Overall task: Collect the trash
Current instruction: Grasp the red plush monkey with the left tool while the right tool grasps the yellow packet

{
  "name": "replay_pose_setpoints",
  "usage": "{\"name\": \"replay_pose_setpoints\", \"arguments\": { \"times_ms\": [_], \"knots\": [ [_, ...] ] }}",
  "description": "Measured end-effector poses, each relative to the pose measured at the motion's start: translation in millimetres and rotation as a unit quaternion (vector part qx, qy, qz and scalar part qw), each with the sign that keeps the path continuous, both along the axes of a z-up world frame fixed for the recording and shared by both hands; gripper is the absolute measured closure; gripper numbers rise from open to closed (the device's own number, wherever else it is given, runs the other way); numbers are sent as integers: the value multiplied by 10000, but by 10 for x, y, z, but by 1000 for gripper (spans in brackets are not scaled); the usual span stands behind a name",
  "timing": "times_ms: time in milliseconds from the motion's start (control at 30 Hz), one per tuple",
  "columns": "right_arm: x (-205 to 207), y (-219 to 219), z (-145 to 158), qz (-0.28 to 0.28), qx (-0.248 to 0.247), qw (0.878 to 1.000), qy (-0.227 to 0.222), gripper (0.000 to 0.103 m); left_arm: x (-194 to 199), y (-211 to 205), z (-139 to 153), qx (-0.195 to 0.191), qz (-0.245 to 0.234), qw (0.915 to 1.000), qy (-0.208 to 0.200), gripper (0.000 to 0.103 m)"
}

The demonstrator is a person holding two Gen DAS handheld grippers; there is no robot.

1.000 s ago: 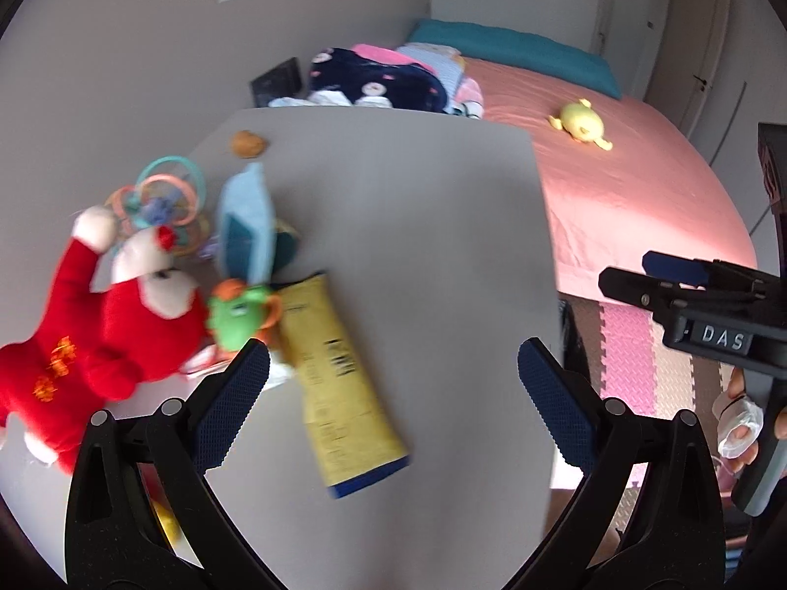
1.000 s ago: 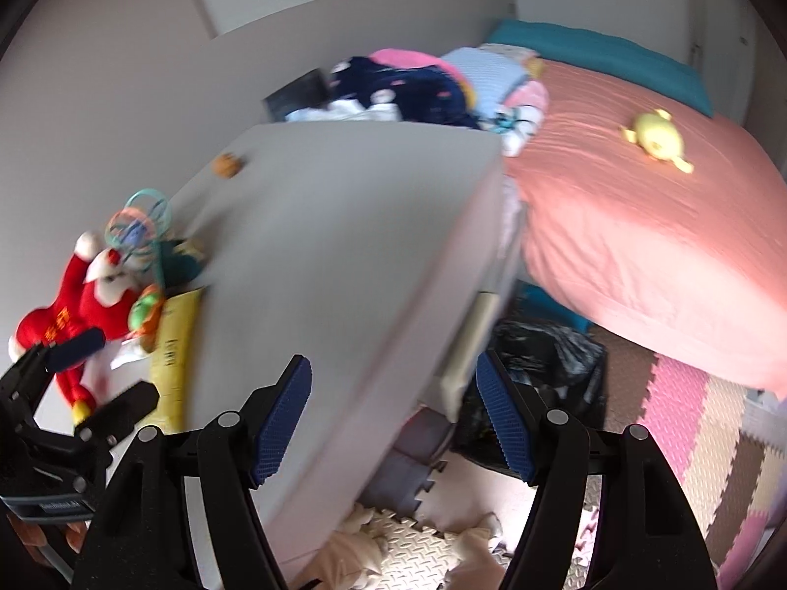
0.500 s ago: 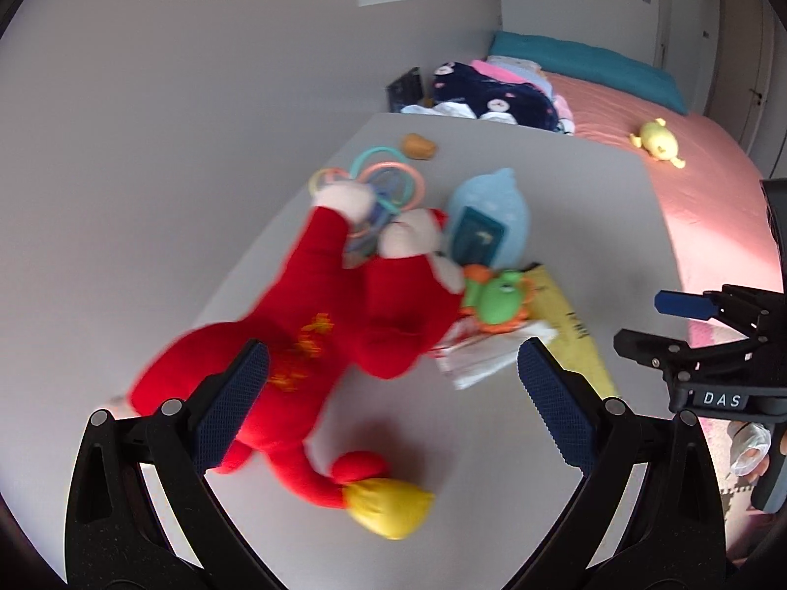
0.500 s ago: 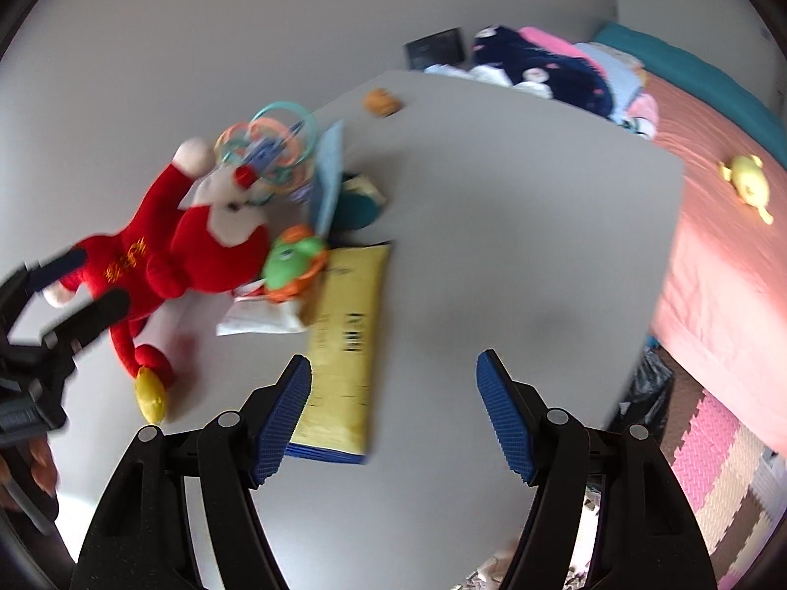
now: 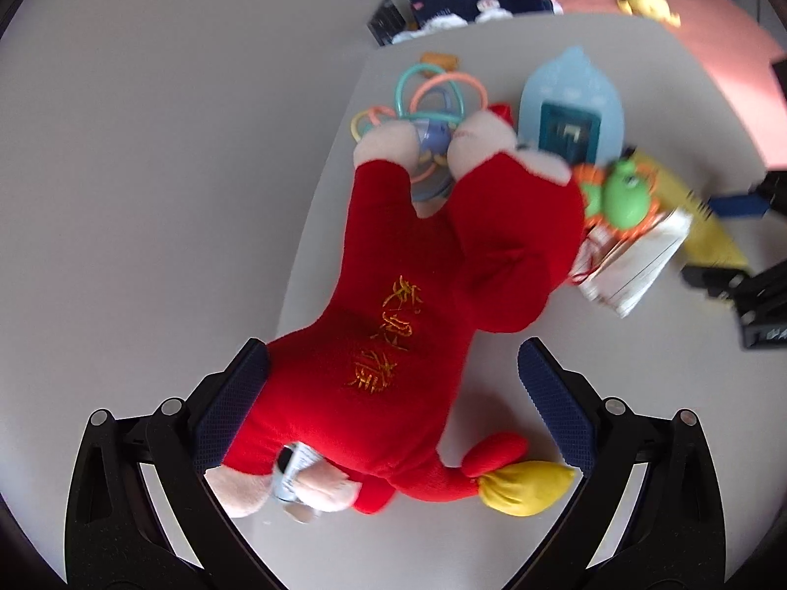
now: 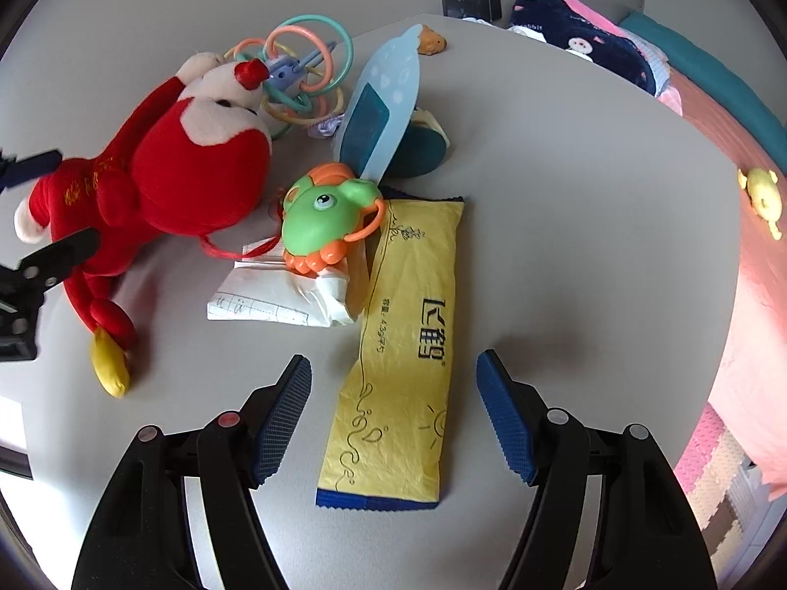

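Both grippers have swung from table edge to clutter | left gripper [image 5: 393, 408] jaws open astride red plush monkey [image 5: 418, 305] | right gripper [image 6: 393, 413] jaws open astride flat yellow foil wrapper [image 6: 401, 359] | no container visible

bright daylight | soft shadows | fisheye edge warp | slight motion blur

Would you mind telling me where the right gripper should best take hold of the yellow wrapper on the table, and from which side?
Probably across its near end. The yellow wrapper lies flat and long, its blue-edged end between the open right gripper, clear of other things. Its far end touches the green toy and the crumpled paper. Come down from above, pinching its narrow width.
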State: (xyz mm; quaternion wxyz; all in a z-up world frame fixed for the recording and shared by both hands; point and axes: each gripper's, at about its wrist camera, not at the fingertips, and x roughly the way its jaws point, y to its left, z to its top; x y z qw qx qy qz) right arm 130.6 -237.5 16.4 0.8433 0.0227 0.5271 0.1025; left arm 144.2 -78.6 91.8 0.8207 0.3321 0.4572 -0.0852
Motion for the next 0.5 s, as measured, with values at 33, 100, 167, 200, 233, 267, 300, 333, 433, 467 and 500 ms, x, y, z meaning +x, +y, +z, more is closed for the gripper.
{"name": "replay_pose_setpoints", "arguments": {
  "times_ms": [33, 100, 167, 200, 233, 267, 300, 333, 433, 467, 500],
  "knots": [
    [1, 11, 0, 3, -22, 10000, -2, 32, 48, 18, -48, 158, -14, 9999, 14, 5],
    [27, 37, -7, 38, -91, 10000, -9, 32, 140, 55, -132, 401, 48, 9992, 34, 5],
    [45, 69, -18, 76, -200, 9998, -33, 33, 222, 95, -209, 572, 97, 9983, 27, 5],
    [44, 81, -23, 86, -240, 9997, -49, 33, 253, 110, -244, 649, 112, 9978, 24, 5],
    [32, 91, -23, 99, -269, 9996, -65, 35, 280, 126, -283, 729, 114, 9973, 9, 5],
    [24, 96, -20, 108, -272, 9995, -76, 39, 295, 136, -309, 768, 104, 9970, -7, 5],
    [20, 97, -16, 112, -253, 9996, -76, 41, 307, 145, -331, 778, 88, 9969, -19, 5],
    [17, 96, -11, 116, -239, 9996, -77, 46, 317, 157, -353, 776, 74, 9969, -36, 5],
    [17, 75, -3, 90, -137, 9999, -54, 58, 331, 185, -397, 732, 92, 9972, -94, 5],
    [15, 62, -1, 99, -54, 9999, -42, 64, 329, 197, -400, 670, 115, 9976, -120, 5],
    [39, 45, 5, 105, -18, 9999, -41, 65, 323, 212, -397, 590, 139, 9980, -153, 6]
  ]
}}
